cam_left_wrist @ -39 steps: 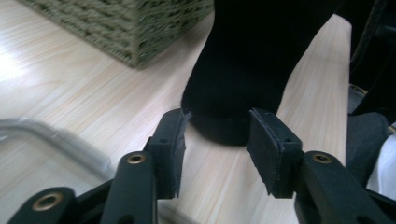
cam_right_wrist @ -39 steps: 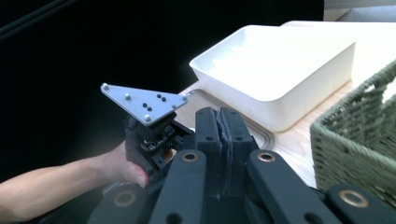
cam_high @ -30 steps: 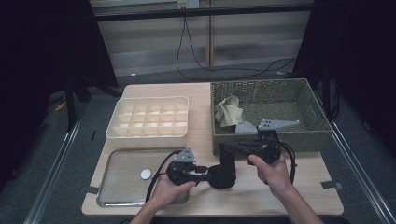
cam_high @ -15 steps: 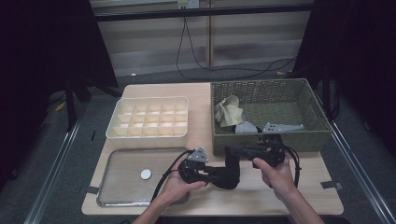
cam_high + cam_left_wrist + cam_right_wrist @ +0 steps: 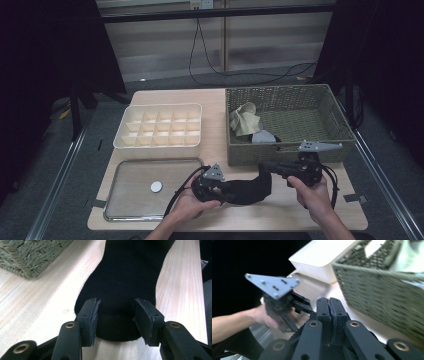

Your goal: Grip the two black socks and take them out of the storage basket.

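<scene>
High view shows my black sock [image 5: 247, 189] lying on the bench [image 5: 215, 130] in front of the wicker basket [image 5: 337, 127]. My right gripper [image 5: 267, 167] pinches one end with jaws pressed together, anchoring it, while my left gripper [image 5: 116, 315] straddles the other end with jaws spread, probably ready to pinch.

A pale wooden desk [image 5: 215, 100] is standing on grey floor [image 5: 65, 195]; at twelve o'clock, a black cable [image 5: 210, 60] is hanging down a striped wall [image 5: 165, 45], darkness flanking it.
</scene>
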Demonstrator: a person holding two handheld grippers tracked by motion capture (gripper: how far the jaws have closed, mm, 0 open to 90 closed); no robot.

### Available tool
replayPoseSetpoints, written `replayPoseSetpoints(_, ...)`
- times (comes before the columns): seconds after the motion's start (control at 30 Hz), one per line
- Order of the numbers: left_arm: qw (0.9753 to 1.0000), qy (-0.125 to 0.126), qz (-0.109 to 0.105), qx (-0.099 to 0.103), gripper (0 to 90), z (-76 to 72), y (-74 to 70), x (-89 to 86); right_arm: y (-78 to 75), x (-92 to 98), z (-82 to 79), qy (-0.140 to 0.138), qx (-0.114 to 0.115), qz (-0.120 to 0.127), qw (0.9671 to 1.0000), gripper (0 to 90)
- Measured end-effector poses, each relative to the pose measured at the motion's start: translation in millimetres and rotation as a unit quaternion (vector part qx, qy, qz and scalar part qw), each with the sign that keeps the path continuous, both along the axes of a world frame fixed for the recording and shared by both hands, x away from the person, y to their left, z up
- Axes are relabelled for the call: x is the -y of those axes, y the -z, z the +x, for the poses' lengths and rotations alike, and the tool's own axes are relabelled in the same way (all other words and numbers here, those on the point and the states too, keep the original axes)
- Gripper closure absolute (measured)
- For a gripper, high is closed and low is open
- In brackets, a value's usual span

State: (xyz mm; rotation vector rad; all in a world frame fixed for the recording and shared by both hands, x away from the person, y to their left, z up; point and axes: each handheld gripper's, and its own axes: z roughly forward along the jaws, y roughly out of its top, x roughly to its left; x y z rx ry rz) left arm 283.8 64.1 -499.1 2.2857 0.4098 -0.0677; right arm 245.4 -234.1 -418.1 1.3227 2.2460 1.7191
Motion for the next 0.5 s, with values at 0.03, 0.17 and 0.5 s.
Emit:
replayPoseSetpoints(0.03,1.0,0.0,0.001,0.002,53.2,-0.1,0.0,-0.1,2.2,4.1,-1.4,0.005,-0.003,-0.007,1.0,87.1)
replayPoseSetpoints(0.17,1.0,-0.001,0.002,0.001,53.2,-0.4,-0.1,-1.0,10.7,14.6,-4.9,0.015,-0.012,-0.019,0.9996,87.1)
replayPoseSetpoints(0.5,0.9999,-0.01,0.002,-0.003,53.2,-1.5,-0.4,-1.7,26.2,33.8,-12.2,0.03,-0.032,-0.04,0.9982,86.9)
